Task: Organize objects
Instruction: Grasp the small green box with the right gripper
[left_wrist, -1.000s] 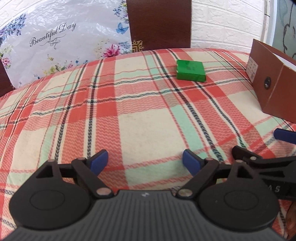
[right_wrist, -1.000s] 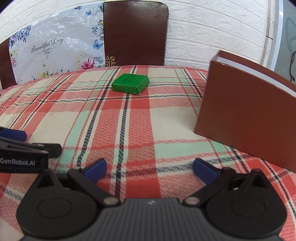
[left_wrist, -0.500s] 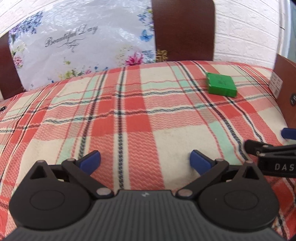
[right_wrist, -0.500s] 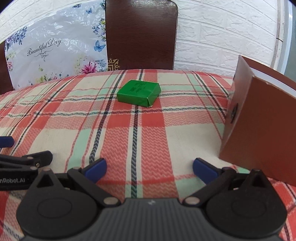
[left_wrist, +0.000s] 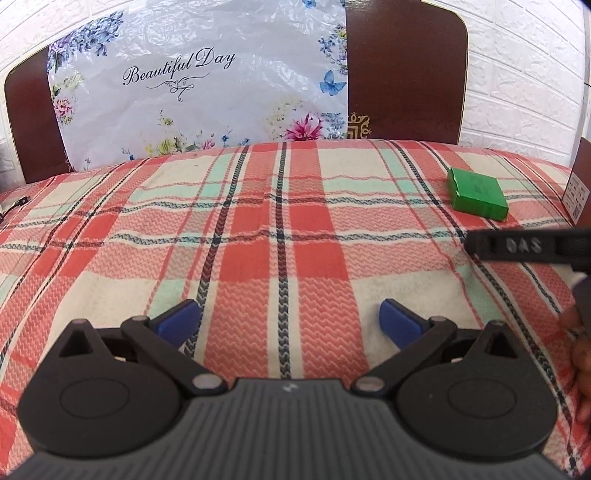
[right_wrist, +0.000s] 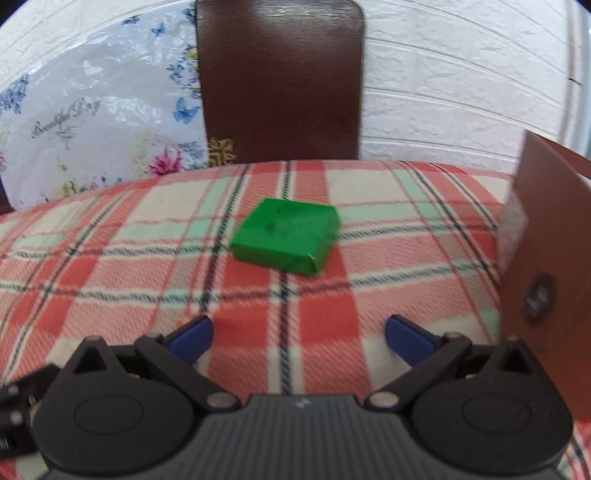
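Note:
A small flat green box (right_wrist: 286, 236) lies on the plaid cloth, a short way ahead of my right gripper (right_wrist: 298, 338), which is open and empty and points at it. The box also shows at the far right of the left wrist view (left_wrist: 476, 194). A brown cardboard box (right_wrist: 546, 280) stands upright just right of the right gripper. My left gripper (left_wrist: 290, 321) is open and empty over the cloth, well left of the green box. The right gripper's black arm (left_wrist: 528, 245) shows at the right edge of the left wrist view.
A red, green and cream plaid cloth (left_wrist: 258, 240) covers the surface. Behind it stand a dark brown chair back (right_wrist: 280, 81) and a white floral plastic bag (left_wrist: 199, 85) reading "Beautiful Day". A white brick wall (right_wrist: 461, 74) lies behind.
The right gripper has moved forward toward the green box, which now looks larger and centred. The left gripper has swung left, so the green box has slid to the right edge of its view.

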